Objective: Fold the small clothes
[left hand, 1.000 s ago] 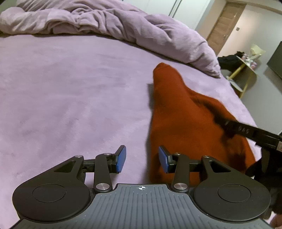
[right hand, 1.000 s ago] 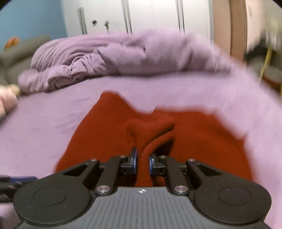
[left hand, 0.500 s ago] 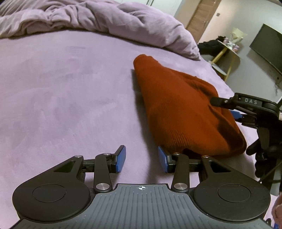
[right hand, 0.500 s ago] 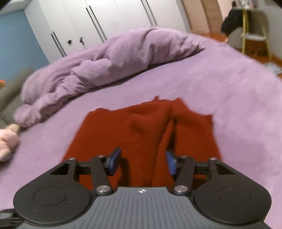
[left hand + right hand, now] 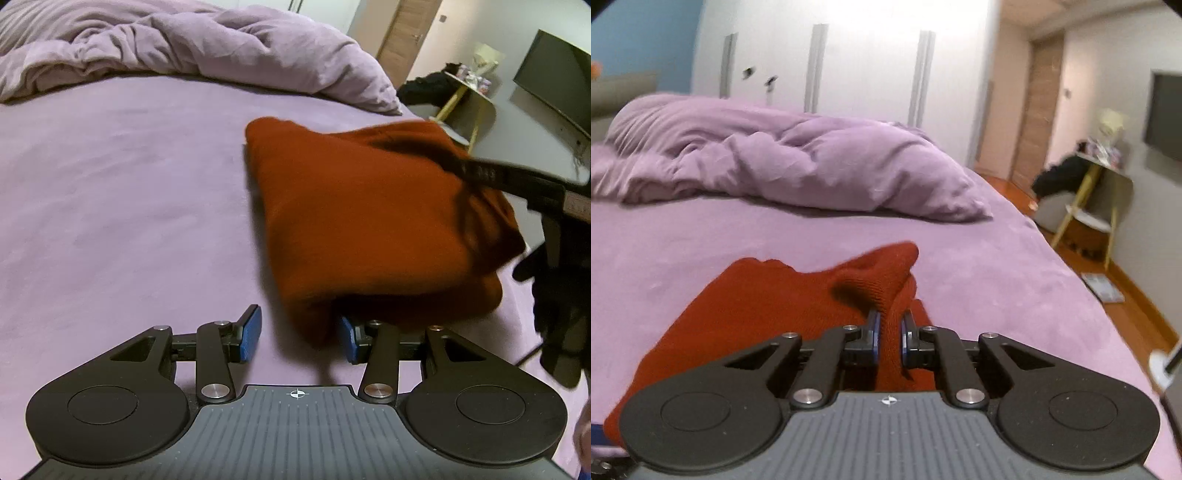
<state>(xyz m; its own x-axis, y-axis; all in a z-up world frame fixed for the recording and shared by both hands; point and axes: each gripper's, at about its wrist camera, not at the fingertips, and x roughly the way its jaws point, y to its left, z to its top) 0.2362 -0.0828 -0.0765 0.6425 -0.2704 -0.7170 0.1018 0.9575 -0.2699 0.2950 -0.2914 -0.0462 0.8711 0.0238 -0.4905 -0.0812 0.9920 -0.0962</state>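
Left wrist view: left gripper (image 5: 297,334) w/ blue pads spread wide, holding nothing; rust-red knitted garment (image 5: 362,221) lies on the lilac bed sheet (image 5: 110,203), folded into a thick bundle ahead of the fingers & to their right; its near corner hangs between the two pads, nearer the right pad (image 5: 347,338), contact can't be told; right gripper (image 5: 491,173) reaches in from the far right over the bundle's top, blurred; crumpled lilac duvet (image 5: 207,48) well beyond the fingers.

Right wrist view: right gripper (image 5: 888,332) closed on a raised ridge of the garment (image 5: 768,299); fabric pinched betw. both pads & peaking just ahead of the tips; rest of the knit spreads flat to the left of the fingers & under them; sheet (image 5: 979,280) bare to the right.

Step in hand, prob.: carrying the pinched layer over to finish a fold. To do it well: keep the pinch firm, move low & slow so the thick knit doesn't drag the lower layers; lay edge to edge before release; left fingers could close on the near corner to anchor the bundle; risk is the stack sliding on the soft sheet.
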